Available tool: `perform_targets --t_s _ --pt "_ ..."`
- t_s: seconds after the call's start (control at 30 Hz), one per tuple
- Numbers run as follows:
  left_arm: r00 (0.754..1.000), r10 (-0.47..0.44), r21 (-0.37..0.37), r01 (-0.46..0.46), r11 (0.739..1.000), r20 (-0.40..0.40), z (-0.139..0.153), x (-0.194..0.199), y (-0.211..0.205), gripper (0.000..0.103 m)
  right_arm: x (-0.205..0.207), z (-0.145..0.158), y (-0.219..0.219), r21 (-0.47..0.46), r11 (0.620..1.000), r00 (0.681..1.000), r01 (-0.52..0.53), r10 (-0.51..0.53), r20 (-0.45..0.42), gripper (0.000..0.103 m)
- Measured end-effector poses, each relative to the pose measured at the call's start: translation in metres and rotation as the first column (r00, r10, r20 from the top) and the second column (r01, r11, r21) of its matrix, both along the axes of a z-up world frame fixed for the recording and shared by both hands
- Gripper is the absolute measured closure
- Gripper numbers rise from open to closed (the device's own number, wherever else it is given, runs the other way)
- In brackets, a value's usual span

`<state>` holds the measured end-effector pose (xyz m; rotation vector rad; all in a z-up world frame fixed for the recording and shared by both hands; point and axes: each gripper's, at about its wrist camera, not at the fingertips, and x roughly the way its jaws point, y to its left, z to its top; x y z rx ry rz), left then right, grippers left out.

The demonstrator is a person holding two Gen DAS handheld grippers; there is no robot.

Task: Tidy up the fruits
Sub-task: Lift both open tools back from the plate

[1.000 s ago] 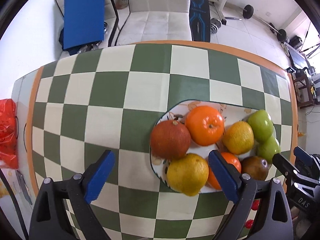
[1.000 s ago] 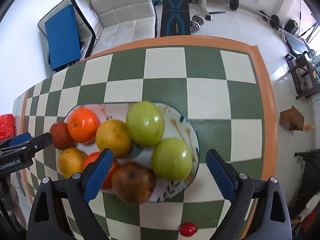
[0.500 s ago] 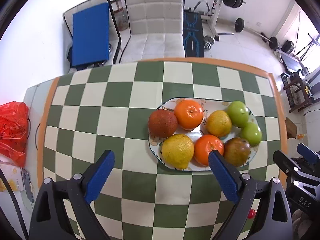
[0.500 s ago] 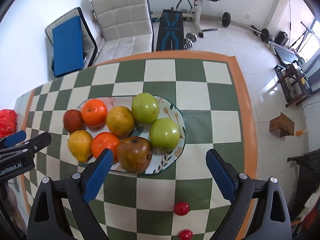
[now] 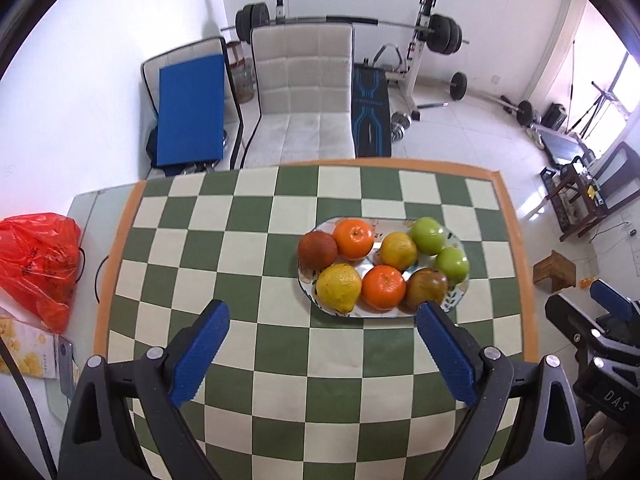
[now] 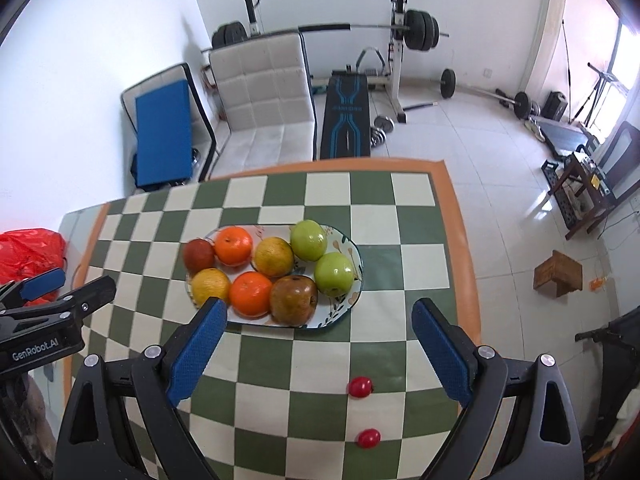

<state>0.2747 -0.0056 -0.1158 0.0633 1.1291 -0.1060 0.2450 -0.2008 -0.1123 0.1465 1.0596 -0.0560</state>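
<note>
An oval patterned plate on the green-and-cream checkered table holds several fruits: two oranges, a yellow lemon, a yellow-orange citrus, two green apples, a dark red fruit and a brown pear-like fruit. My left gripper is open and empty, held above the table, well back from the plate. My right gripper is open and empty, also above and behind the plate. Two small red tomatoes lie on the table near the right gripper.
A red plastic bag and a yellow packet lie on the glass surface left of the table. Beyond the table stand a white chair, a blue mat and a weight bench. A wooden stool stands on the floor to the right.
Both grippers have pulled up and back from the plate, which now looks smaller and farther. The two tomatoes have come into the right wrist view. Fruits have not moved.
</note>
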Motion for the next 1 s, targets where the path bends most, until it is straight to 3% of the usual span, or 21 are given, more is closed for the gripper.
perform_targets --t_s 0.3,0.6,0.8,0.93,1.0 --pt "0.998 -0.025 -0.021 0.026 0.999 0.060 0.044 -0.041 -0.003 0.007 -0.051 0.059 0.002 0.002 1.000 0.996 0.015 -0.015 0.085 0.007" --pt "0.996 -0.029 -0.028 0.032 0.999 0.085 0.065 -0.069 -0.003 0.007 -0.089 0.100 0.005 0.024 1.000 0.991 0.018 -0.021 0.135 0.007" --pt "0.995 -0.033 -0.035 0.036 0.999 0.096 0.072 -0.076 -0.004 0.007 -0.099 0.106 0.012 0.041 0.999 0.990 0.005 -0.011 0.141 0.007" --pt "0.996 -0.036 -0.024 0.038 0.999 0.083 0.068 -0.074 -0.006 0.007 -0.093 0.091 0.011 0.055 0.998 0.993 0.004 -0.010 0.114 0.007" --pt "0.997 -0.033 0.000 0.033 0.999 0.070 0.059 -0.070 -0.010 0.000 -0.089 0.077 0.006 0.075 0.997 0.995 0.009 -0.017 0.095 0.007"
